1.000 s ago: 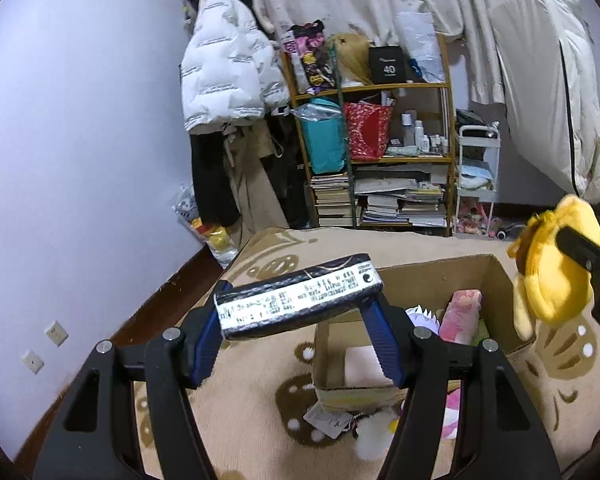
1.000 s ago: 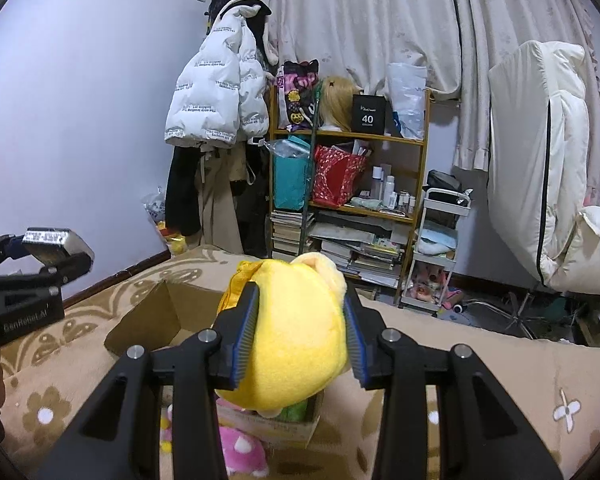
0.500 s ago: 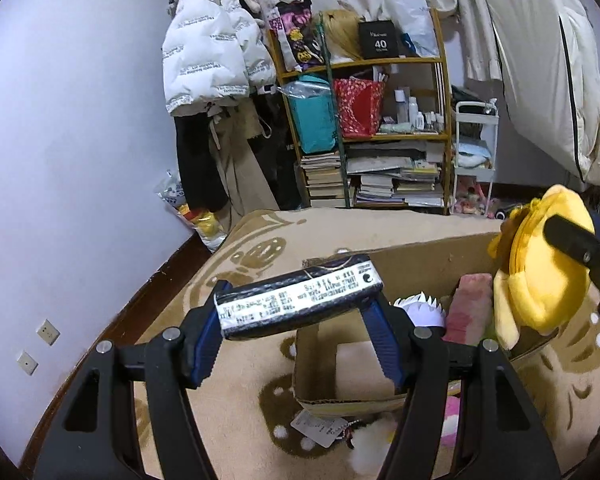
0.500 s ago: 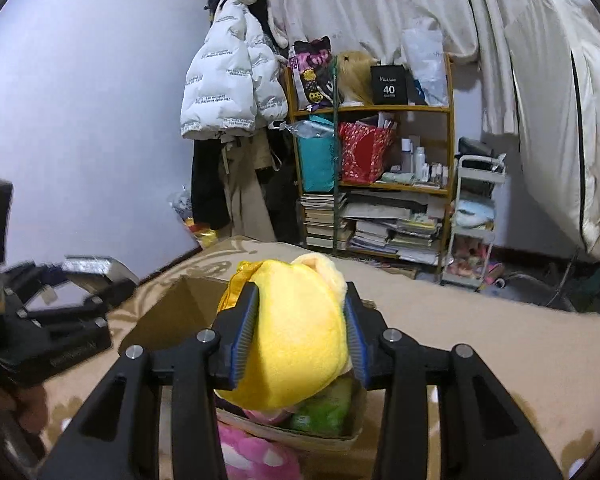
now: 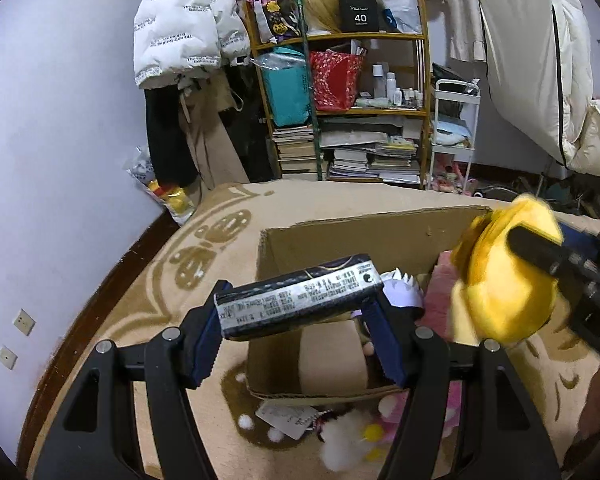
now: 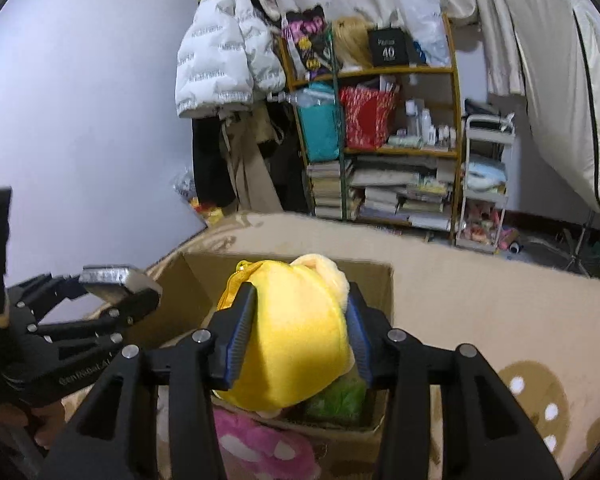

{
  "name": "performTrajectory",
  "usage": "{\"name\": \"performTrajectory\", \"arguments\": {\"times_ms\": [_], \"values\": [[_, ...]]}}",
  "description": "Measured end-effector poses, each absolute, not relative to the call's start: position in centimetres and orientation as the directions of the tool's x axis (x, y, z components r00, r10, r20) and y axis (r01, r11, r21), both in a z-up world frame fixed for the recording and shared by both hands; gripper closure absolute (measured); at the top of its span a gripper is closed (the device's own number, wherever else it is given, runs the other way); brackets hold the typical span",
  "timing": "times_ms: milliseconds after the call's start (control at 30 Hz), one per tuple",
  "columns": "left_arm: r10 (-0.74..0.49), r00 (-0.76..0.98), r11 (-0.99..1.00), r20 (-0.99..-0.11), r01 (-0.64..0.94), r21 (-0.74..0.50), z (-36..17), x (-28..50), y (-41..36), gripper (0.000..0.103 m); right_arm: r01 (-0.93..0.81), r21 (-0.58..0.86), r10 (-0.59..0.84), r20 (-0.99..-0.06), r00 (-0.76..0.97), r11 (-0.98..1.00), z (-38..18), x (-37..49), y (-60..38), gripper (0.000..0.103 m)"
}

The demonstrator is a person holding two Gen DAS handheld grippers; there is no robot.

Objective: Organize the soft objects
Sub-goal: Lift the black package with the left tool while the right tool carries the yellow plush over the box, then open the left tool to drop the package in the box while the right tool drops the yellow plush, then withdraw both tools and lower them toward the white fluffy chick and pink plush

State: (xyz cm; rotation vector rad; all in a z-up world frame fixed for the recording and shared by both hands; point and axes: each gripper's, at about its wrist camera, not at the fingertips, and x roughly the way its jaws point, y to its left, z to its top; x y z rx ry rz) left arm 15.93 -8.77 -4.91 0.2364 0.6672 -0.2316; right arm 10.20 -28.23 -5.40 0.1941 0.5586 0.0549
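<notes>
Right gripper (image 6: 300, 344) clamped on yellow plush (image 6: 296, 340), pads sunk into both sides; left gripper (image 5: 300, 332) closed on a dark labelled pack (image 5: 300, 302), held crosswise between the pads; pack looks stiff, can't tell if it is soft.

Change over the last second: both grippers have come forward and lower; plush was beside and above the box (image 5: 364, 240), now hangs over its right end, near the rim; pack went from short of the near wall to over the box's left half.

Box sits on the patterned rug (image 5: 204, 248); already holds a pink item (image 5: 440, 300) and something green (image 6: 336, 396); a pink plush (image 6: 256, 448) and a white fluffy toy (image 5: 344, 440) lie outside, against the near wall.

Judgement: drop is imminent; plush needs slightly more travel inward before release, else it may catch the rim and roll out; loose toys remain to collect.
</notes>
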Motion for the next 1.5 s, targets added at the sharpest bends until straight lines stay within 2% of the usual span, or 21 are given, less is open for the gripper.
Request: {"name": "performTrajectory", "arguments": {"times_ms": [67,167,233,467,533,600,733,800,933,1033,1267,1500], "values": [[-0.147,0.755,0.948,-0.639,0.292,0.126,-5.0,16.0,-8.7,0.038,-0.022,0.230,0.147,-0.542,0.827,0.973,-5.8,10.5,-28.2,0.051],[-0.150,0.744,0.947,-0.650,0.297,0.120,-5.2,16.1,-8.7,0.036,-0.011,0.215,0.129,-0.542,0.830,0.977,-5.6,10.3,-28.2,0.049],[-0.150,0.747,0.948,-0.648,0.294,0.120,-5.3,16.0,-8.6,0.020,-0.012,0.217,0.132,-0.546,0.827,0.976,-5.7,10.2,-28.2,0.048],[-0.139,0.742,0.950,-0.656,0.287,0.123,-5.2,16.0,-8.4,0.016,-0.010,0.190,0.123,-0.595,0.794,0.982,-5.6,10.0,-28.2,0.047],[-0.139,0.740,0.953,-0.658,0.280,0.114,-5.0,15.9,-8.0,0.010,-0.014,0.194,0.131,-0.603,0.787,0.981,-5.6,9.8,-28.2,0.045],[-0.135,0.747,0.956,-0.651,0.272,0.115,-4.7,15.6,-7.7,0.007,-0.014,0.197,0.134,-0.611,0.780,0.980,-5.4,9.5,-28.1,0.037],[-0.115,0.753,0.959,-0.647,0.255,0.126,-3.9,14.7,-7.1,0.005,-0.018,0.195,0.136,-0.612,0.779,0.981,-4.8,8.5,-27.9,0.026],[-0.113,0.752,0.960,-0.649,0.251,0.124,-3.6,14.1,-6.7,0.004,-0.015,0.185,0.128,-0.615,0.778,0.983,-4.3,7.9,-27.7,0.016],[-0.123,0.751,0.962,-0.648,0.250,0.107,-2.6,12.8,-5.9,0.001,-0.016,0.160,0.111,-0.603,0.790,0.987,-3.2,6.7,-27.4,0.010],[-0.114,0.754,0.963,-0.647,0.244,0.114,-2.1,11.7,-5.4,0.001,-0.007,0.157,0.100,-0.595,0.797,0.988,-2.4,5.7,-27.3,0.001],[-0.100,0.746,0.962,-0.658,0.242,0.128,-1.3,9.4,-4.5,0.001,0.001,0.138,0.083,-0.600,0.796,0.990,-1.3,3.5,-26.7,0.000],[-0.102,0.679,0.968,-0.727,0.237,0.086,-2.0,9.2,-3.7,0.001,-0.009,0.108,0.073,-0.600,0.797,0.994,-1.9,1.6,-25.7,0.000]]}}
